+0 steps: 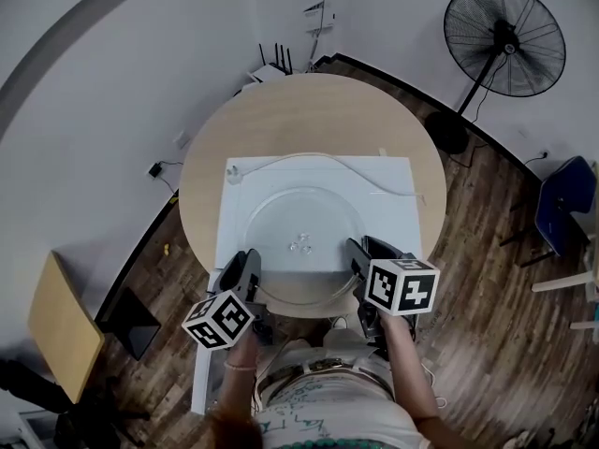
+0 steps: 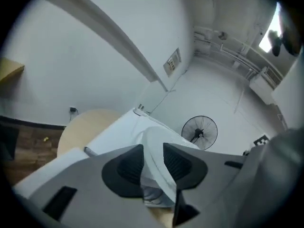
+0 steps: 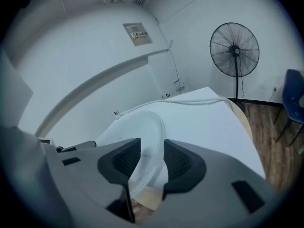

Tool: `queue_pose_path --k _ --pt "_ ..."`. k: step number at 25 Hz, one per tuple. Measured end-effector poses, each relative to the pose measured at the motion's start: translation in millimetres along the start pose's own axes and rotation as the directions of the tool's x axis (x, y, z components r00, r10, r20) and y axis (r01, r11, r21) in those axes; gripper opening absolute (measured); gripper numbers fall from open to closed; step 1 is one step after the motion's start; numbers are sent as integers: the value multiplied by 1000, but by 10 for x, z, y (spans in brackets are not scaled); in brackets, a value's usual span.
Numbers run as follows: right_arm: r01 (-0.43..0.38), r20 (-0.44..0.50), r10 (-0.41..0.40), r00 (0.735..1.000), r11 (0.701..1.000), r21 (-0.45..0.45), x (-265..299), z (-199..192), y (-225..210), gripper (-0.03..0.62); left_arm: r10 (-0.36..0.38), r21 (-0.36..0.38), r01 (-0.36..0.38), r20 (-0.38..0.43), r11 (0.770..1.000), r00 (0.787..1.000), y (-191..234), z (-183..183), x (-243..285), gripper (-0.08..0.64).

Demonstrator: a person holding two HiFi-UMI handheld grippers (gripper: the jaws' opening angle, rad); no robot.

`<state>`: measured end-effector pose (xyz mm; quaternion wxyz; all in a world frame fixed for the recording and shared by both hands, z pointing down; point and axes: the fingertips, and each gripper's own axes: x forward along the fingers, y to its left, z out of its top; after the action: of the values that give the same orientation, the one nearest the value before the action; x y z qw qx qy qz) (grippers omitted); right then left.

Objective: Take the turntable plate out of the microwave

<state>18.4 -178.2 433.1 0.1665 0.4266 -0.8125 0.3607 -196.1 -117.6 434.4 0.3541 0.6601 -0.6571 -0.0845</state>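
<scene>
The clear glass turntable plate (image 1: 304, 215) lies flat on top of the white microwave (image 1: 398, 215), which stands on a round wooden table (image 1: 309, 110). My left gripper (image 1: 251, 267) is at the plate's near left rim. In the left gripper view the plate (image 2: 154, 144) passes between the left gripper's (image 2: 153, 163) dark pads, which stand slightly apart around it. My right gripper (image 1: 360, 255) is at the near right rim. In the right gripper view the plate's rim (image 3: 145, 127) runs between the right gripper's (image 3: 152, 159) pads with gaps on both sides.
A white cable (image 1: 365, 178) lies across the back of the microwave top. A black standing fan (image 1: 505, 40) is at the back right and a blue chair (image 1: 566, 199) at the right. A tan board (image 1: 61, 325) leans at the left, on the wood floor.
</scene>
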Motion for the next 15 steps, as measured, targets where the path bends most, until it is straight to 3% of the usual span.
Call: queue_pose_path --k 3,5,7,10,12,15 --pt "56 -76 -62 995 995 -79 94 -62 -34 133 61 114 -58 -25 992 998 34 -2 52 124" --pt "112 -104 -136 985 971 -210 128 -94 -46 154 99 188 -91 -32 978 995 48 3 80 128" --pt "150 -101 -196 975 928 -342 155 -62 -18 163 120 208 -111 -31 972 992 55 31 105 135" --pt "139 -121 -228 966 854 -501 217 -20 81 133 139 233 -128 -34 964 990 33 42 138 137" --pt "142 -112 -246 963 811 -568 243 -23 143 -10 147 286 -123 -64 950 987 -8 -13 160 145" --pt "187 -55 -288 956 743 -643 272 -17 162 -9 155 322 -124 -72 939 985 -27 -46 164 150"
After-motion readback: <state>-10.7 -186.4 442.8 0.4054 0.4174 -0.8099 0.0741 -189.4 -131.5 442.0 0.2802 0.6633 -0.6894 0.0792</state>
